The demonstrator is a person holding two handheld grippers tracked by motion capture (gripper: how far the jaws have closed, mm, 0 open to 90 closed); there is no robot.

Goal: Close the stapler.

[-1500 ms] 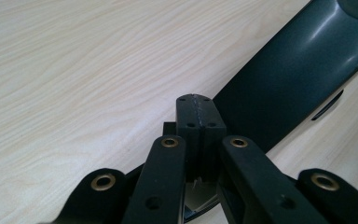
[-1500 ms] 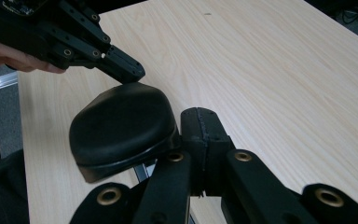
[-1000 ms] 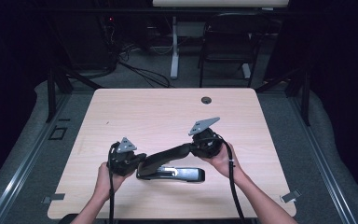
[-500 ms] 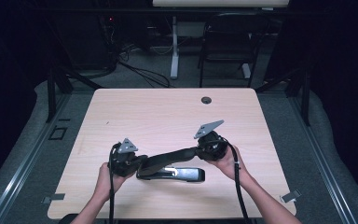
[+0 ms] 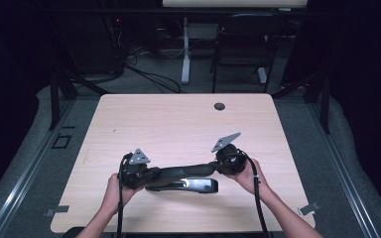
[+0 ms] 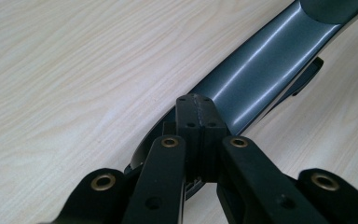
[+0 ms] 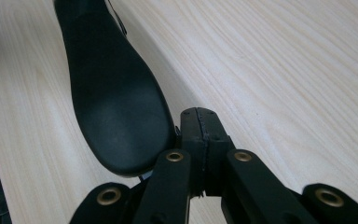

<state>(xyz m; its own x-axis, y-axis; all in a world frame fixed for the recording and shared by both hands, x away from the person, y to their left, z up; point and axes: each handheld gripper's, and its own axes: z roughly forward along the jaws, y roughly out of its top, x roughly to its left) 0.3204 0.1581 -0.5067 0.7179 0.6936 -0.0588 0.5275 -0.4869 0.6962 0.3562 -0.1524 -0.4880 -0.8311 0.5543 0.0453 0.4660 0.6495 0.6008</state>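
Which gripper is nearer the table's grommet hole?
Right. The right gripper is at the stapler's right end, below the grommet hole; the left gripper sits at the stapler's left end, farther left and nearer the person.

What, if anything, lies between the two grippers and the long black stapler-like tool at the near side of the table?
Nothing visible does. The left gripper and right gripper sit at opposite ends of the black tool, both with jaws shut, right against its arm. Only bare table surrounds it.
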